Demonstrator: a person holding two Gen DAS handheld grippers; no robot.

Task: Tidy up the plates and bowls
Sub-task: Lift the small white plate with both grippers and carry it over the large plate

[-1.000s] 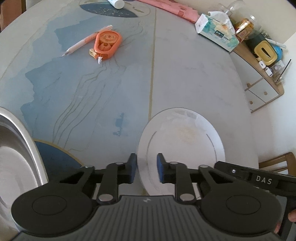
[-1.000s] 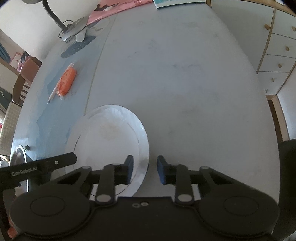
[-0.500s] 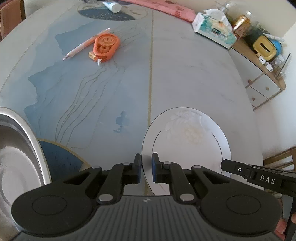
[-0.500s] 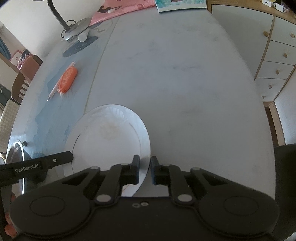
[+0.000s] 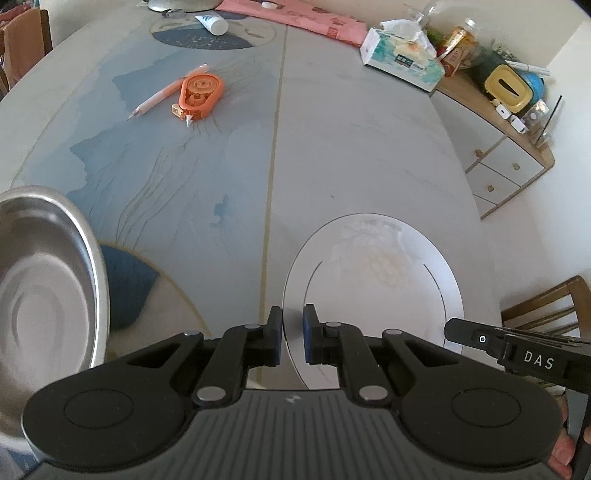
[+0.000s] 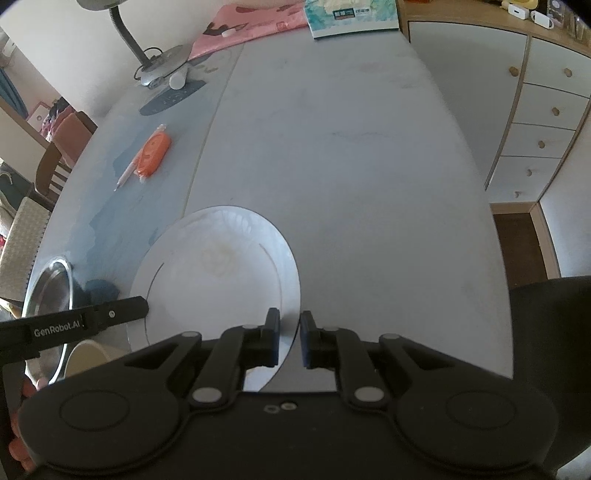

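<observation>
A white plate (image 5: 373,291) with a thin ring line is held by its rim at two sides, and a dark shadow lies under its near edge. In the left wrist view my left gripper (image 5: 292,332) is shut on the plate's left rim. In the right wrist view my right gripper (image 6: 290,334) is shut on the right rim of the same plate (image 6: 218,273). A steel bowl (image 5: 40,280) stands to the left of the plate, and this bowl (image 6: 48,295) shows behind the left gripper's arm in the right wrist view.
An orange tape dispenser (image 5: 199,94) and a pink pen (image 5: 166,92) lie on the far left of the table. At the back are a tissue box (image 5: 402,59), a pink cloth (image 5: 295,18) and a lamp base (image 6: 162,70). Drawers (image 6: 535,110) and a wooden chair (image 5: 546,306) stand to the right.
Both grippers closed from a wider gap onto the plate's rim. Since then both views have pulled back from the table, and the plate has kept its place between the fingers.
</observation>
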